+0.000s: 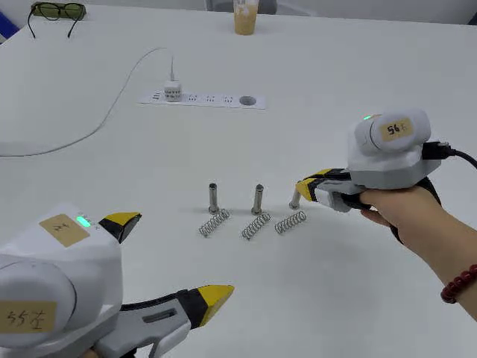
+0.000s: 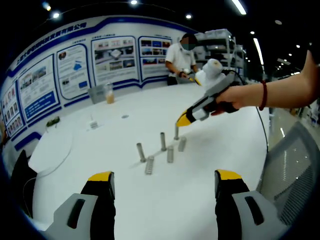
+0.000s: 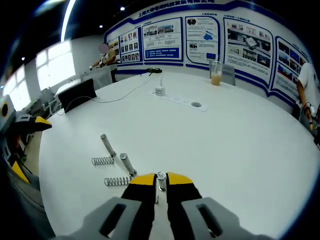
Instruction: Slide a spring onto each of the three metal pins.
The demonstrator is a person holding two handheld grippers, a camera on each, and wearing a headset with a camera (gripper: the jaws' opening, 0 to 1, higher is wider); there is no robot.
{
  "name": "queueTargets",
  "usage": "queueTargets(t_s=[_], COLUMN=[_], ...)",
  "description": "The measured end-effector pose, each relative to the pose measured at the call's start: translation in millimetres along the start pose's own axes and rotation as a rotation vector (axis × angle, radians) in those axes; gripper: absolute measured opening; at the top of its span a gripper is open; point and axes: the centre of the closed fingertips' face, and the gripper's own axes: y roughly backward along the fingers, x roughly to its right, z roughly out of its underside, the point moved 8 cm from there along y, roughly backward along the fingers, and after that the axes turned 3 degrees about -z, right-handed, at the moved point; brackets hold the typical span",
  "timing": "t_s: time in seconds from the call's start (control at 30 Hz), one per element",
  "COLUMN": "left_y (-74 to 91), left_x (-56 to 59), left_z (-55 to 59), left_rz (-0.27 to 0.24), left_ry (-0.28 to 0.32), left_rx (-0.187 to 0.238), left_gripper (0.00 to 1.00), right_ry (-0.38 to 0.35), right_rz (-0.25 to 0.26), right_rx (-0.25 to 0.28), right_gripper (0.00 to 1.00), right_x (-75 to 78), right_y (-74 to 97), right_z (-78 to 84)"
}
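Gripping the top of the right pin [image 1: 295, 199], the right gripper [image 1: 304, 189] has its yellow-tipped jaws drawn in on the pin, which shows between the tips in the right gripper view [image 3: 161, 179]. That pin stands on the white table [image 1: 335, 82], leaning a little. A hand [image 1: 402, 210] with a red bead bracelet [image 1: 459, 283] holds this gripper, reaching in from the right.

Just left of it the middle pin [image 1: 258, 198] stands upright, and further left the left pin [image 1: 213, 198], also upright; the three make a short row. Three springs lie flat on the table on the person's side of the pins, one near each base: the left spring [image 1: 214, 222], the middle spring [image 1: 256, 225] and the right spring [image 1: 290, 222]. Each is slanted, and all three pins are bare.

The left gripper [image 1: 170, 257] sits low at the near left, well apart from the row, its jaws spread wide with nothing between them. In its own view [image 2: 165, 176] the pins and springs lie ahead between the two tips, with the right gripper [image 2: 183, 120] coming down on the far pin.

Further back on the table lies a power strip [image 1: 216, 100] with a white plug [image 1: 173, 91] in it and a cable [image 1: 112, 112] curving off to the left. At the far edge stand a cup [image 1: 245, 16] of tan drink and a pair of glasses [image 1: 57, 11].
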Motion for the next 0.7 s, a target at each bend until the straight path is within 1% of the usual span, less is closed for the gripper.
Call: queueTargets(t_s=[0.07,0.13,0.2,0.33,0.53,0.7], left_y=[-0.3,-0.7,-1.5,-3.6,-9.1,-15.6], left_x=[-0.5,-1.3,-2.4,-4.6,-11.4,-18.5], left_z=[-0.1,0.1,0.7,1.4,1.7,1.9], left_rz=[-0.001,-0.001,-0.002,-0.002,-0.004,-0.008], left_ry=[-0.004,-0.005,-0.005,-0.01,-0.016,-0.026], left_rx=[-0.002,-0.003,-0.006,-0.011,-0.016,-0.022], left_gripper=[0.83,0.83,0.82,0.8,0.76,0.73], right_ry=[-0.003,-0.001,0.009,0.0,-0.035,-0.054], right_rz=[0.0,-0.012,-0.004,-0.001,-0.004,-0.01], right_rx=[0.0,-0.001,-0.003,-0.006,0.019,0.054], right_gripper=[0.12,0.15,0.15,0.2,0.23,0.27], right_x=[-0.1,-1.4,-1.7,-0.4,1.2,1.0], right_y=[0.0,0.0,0.4,0.6,6.0,13.8], right_z=[0.3,0.8,1.9,5.6,6.9,7.0])
